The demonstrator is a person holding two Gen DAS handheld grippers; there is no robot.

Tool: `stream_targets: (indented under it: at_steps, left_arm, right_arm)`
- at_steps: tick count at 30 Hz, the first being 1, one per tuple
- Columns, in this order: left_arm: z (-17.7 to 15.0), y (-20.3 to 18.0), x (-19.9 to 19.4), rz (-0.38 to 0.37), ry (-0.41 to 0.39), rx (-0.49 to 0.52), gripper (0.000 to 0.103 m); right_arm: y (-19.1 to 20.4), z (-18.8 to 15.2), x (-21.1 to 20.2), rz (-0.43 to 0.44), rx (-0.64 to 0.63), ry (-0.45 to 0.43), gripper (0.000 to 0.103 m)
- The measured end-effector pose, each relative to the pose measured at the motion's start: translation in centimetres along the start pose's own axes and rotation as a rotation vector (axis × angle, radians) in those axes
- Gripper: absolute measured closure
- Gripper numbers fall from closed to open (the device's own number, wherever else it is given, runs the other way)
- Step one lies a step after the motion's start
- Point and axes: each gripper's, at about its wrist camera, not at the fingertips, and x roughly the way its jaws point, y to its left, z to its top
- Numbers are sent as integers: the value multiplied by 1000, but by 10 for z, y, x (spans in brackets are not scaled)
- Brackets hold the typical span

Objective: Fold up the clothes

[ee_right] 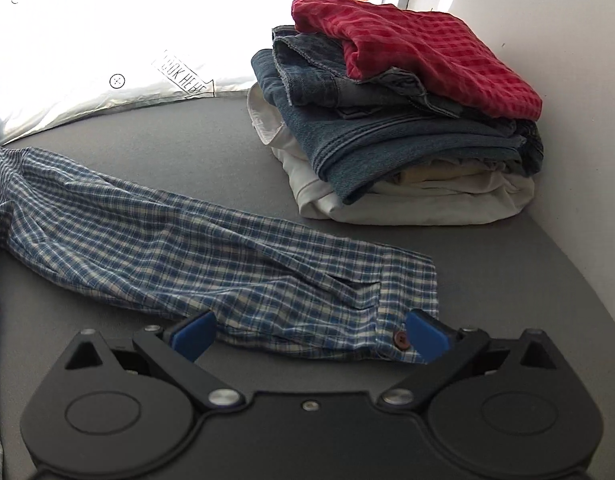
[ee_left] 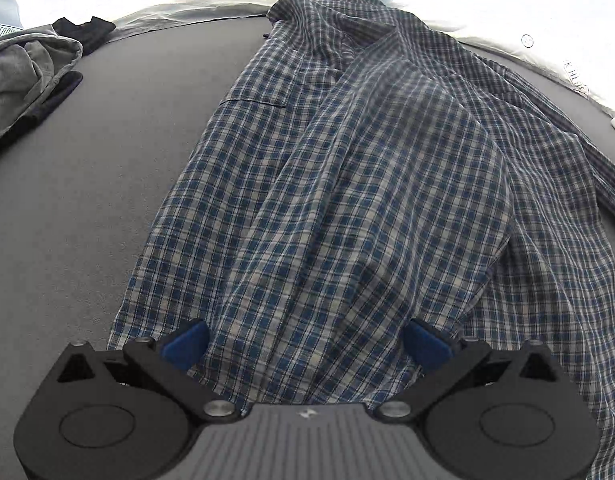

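Left wrist view: the left gripper (ee_left: 305,344) hangs over the hem end of a blue-and-white plaid shirt (ee_left: 347,184) spread across a grey table (ee_left: 87,208). Its blue fingertips (ee_left: 187,342) stand wide apart, with a raised ridge of the plaid cloth running between them; the pads do not press on the fabric. The shirt stretches away toward the far edge of the table, collar end farthest from the camera. At the far left of the table lies a crumpled grey garment (ee_left: 23,80), with a dark garment (ee_left: 83,30) just beyond it.

Right wrist view: the right gripper (ee_right: 309,338) is spread wide above the cuff (ee_right: 403,300) of the plaid shirt's sleeve (ee_right: 187,248), which lies flat and runs out to the right across the grey table. A brown button (ee_right: 399,338) on the cuff sits just beside the right-hand fingertip; nothing is clamped. Beyond the sleeve, near a white wall (ee_right: 547,32), stands a stack of folded clothes: a red checked garment (ee_right: 427,48) on top, blue denim (ee_right: 387,128) beneath it, and white and cream pieces (ee_right: 407,200) at the bottom.
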Motion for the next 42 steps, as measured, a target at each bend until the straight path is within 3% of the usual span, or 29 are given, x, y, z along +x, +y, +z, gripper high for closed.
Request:
stream_targets:
  at_steps: [8, 10, 17, 20, 22, 25, 32, 37, 40, 42]
  left_arm:
    - [7, -2, 3, 10, 25, -15, 0]
    - [7, -2, 3, 13, 26, -20, 0]
    - [13, -2, 6, 8, 54, -16, 0]
    - [12, -2, 5, 7, 44, -13, 0]
    - [11, -2, 5, 6, 35, -12, 0]
    - [9, -2, 5, 5, 26, -12, 0]
    - [7, -2, 4, 3, 11, -9, 0]
    - [5, -1, 4, 0, -2, -7, 0]
    - [4, -1, 4, -1, -8, -6, 0]
    - [4, -1, 4, -2, -11, -5, 0]
  right_arm:
    - [-54, 4, 37, 15, 287, 89, 3]
    - [-54, 3, 39, 33, 301, 82, 11]
    - [-51, -3, 35, 115, 325, 50, 63]
    - [-62, -7, 33, 265, 469, 40, 75]
    - [-63, -7, 30, 340, 520, 24, 77]
    - [-50, 6, 21, 401, 481, -4, 77]
    - [2, 46, 7, 673, 434, -31, 77]
    - [56, 55, 4, 947, 490, 73, 77]
    - [92, 43, 5, 1117, 552, 208, 77]
    - [115, 30, 10, 1154, 556, 320, 77]
